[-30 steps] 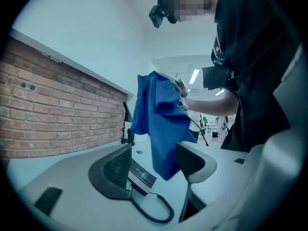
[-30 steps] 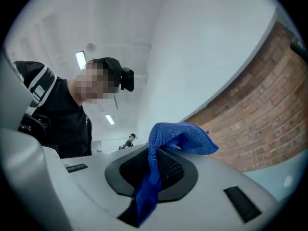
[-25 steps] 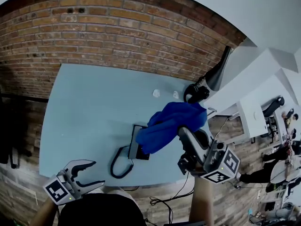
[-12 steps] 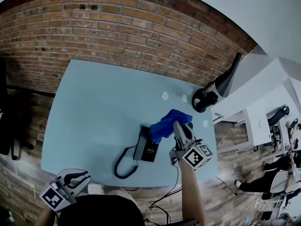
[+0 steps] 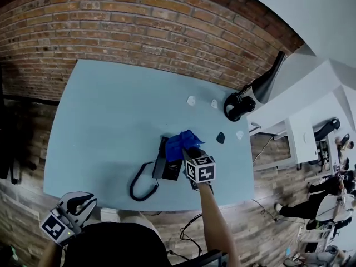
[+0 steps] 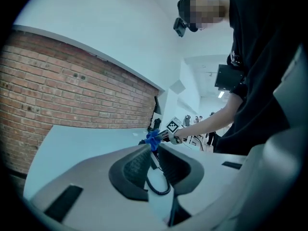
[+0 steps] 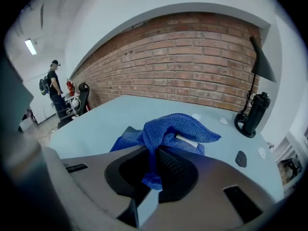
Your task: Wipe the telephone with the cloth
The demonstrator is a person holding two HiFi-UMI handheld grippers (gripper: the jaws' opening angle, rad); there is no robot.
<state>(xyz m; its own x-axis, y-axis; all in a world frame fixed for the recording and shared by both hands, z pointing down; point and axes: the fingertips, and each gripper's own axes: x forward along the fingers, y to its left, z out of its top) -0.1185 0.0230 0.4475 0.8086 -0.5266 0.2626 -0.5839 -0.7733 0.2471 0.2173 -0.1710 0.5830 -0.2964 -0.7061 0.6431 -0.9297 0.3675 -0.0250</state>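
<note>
The black telephone (image 5: 170, 169) lies near the front of the light blue table (image 5: 105, 127), its coiled cord (image 5: 142, 187) looping to the left. A blue cloth (image 5: 179, 142) is bunched on the phone's far end. My right gripper (image 5: 189, 151) is shut on the cloth (image 7: 168, 126), which is pinched between its jaws and drapes forward. My left gripper (image 5: 78, 203) is off the table's front left corner. Its jaws are drawn together to a slit, with nothing between them. In the left gripper view the cloth (image 6: 153, 139) shows far ahead.
A black desk lamp (image 5: 245, 102) stands at the table's back right corner. Small white scraps (image 5: 191, 100) and a dark piece (image 5: 220, 137) lie near it. A brick wall runs behind the table. Desks and people are off to the right.
My right gripper has carried the hanging cloth left and down onto the telephone, where it now sits bunched. My left gripper's jaws have gone from wide open to nearly together.
</note>
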